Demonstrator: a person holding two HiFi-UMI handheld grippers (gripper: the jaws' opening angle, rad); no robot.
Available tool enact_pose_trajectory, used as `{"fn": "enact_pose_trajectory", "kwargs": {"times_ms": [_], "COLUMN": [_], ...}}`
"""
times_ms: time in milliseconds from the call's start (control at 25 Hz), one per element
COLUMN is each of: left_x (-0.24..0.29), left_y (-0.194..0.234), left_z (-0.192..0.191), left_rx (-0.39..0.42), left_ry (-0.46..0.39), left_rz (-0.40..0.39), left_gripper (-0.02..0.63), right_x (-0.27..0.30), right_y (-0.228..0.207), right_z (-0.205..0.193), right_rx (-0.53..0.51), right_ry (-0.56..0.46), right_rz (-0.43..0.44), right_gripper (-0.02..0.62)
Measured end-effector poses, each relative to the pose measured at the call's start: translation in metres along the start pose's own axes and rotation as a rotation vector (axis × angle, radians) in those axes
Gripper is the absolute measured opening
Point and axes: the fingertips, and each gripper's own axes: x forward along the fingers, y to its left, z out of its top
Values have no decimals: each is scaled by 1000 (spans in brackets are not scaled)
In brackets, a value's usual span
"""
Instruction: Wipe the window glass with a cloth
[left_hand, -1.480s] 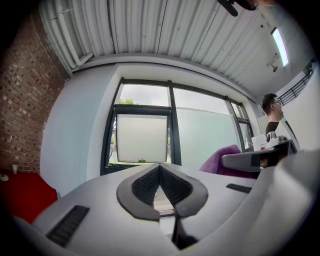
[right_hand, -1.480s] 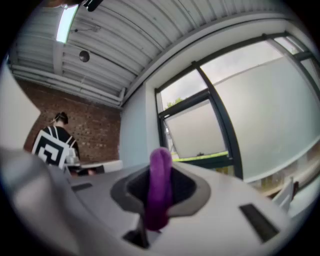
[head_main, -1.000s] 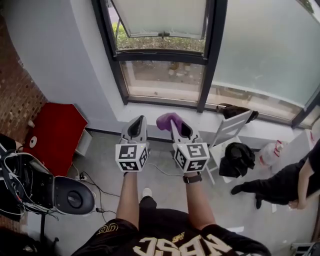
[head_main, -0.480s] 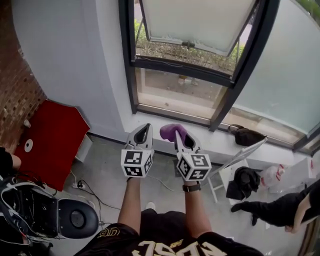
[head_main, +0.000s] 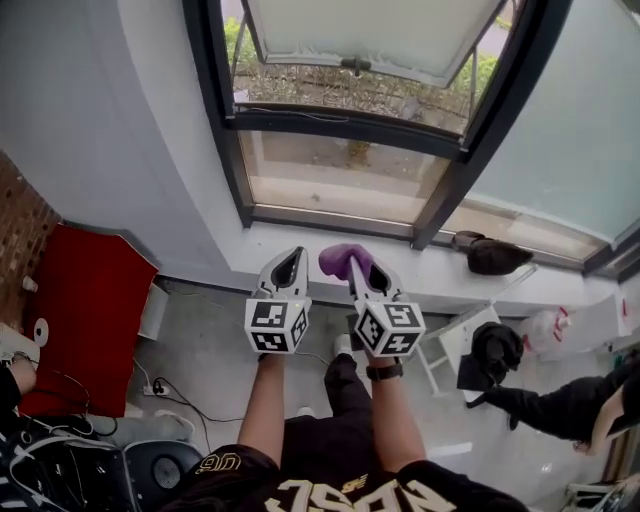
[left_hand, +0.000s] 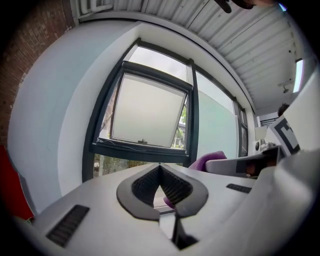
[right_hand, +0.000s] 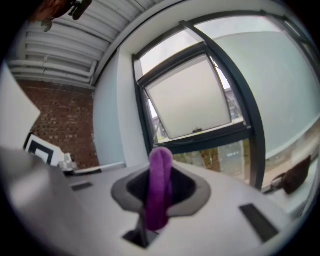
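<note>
The window has dark frames: a clear lower pane (head_main: 335, 180), a frosted sash (head_main: 370, 35) tilted open above it, and a large frosted pane (head_main: 590, 130) to the right. My right gripper (head_main: 358, 268) is shut on a purple cloth (head_main: 342, 258), which stands up between its jaws as a folded purple cloth (right_hand: 159, 185) in the right gripper view. My left gripper (head_main: 290, 256) is held beside it, shut with nothing in it (left_hand: 160, 166). Both point at the wall just below the sill. The tilted sash (left_hand: 145, 117) fills the left gripper view.
A red cabinet (head_main: 85, 320) stands at the left wall. A black bag (head_main: 495, 255) lies on the sill (head_main: 300, 245). A white folding chair (head_main: 455, 345) with dark clothing (head_main: 495, 350) stands at the right, a person's legs (head_main: 560, 405) beyond it. Cabled equipment (head_main: 60, 470) sits bottom left.
The person has stepped closer to the window, which now looks larger in both gripper views. Both grippers stay side by side, the right one still shut on the cloth.
</note>
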Motion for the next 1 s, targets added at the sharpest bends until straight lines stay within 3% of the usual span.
{"fn": "enact_pose_trajectory", "kwargs": {"times_ms": [160, 400, 560, 640, 760, 880, 1000], "left_x": [59, 159, 207, 224, 236, 247, 253], "left_y": [18, 31, 57, 78, 111, 145, 186], "left_z": [-7, 5, -14, -32, -55, -74, -124], "left_rx": [20, 60, 36, 78, 151, 209, 172], "left_ry": [18, -4, -17, -9, 10, -4, -33], "left_rz": [6, 34, 79, 88, 99, 59, 24], "left_gripper": [9, 9, 9, 9, 9, 9, 9], "right_x": [56, 139, 198, 233, 276, 318, 369], "right_y": [-39, -99, -125, -137, -143, -136, -106], "right_z": [-3, 27, 20, 4, -24, -45, -71], "right_rx": [23, 25, -22, -42, -70, -126, -196], "right_ry": [32, 11, -3, 19, 37, 9, 13], "right_rz": [15, 87, 153, 159, 167, 181, 267], "right_gripper": [74, 74, 74, 74, 74, 74, 72]}}
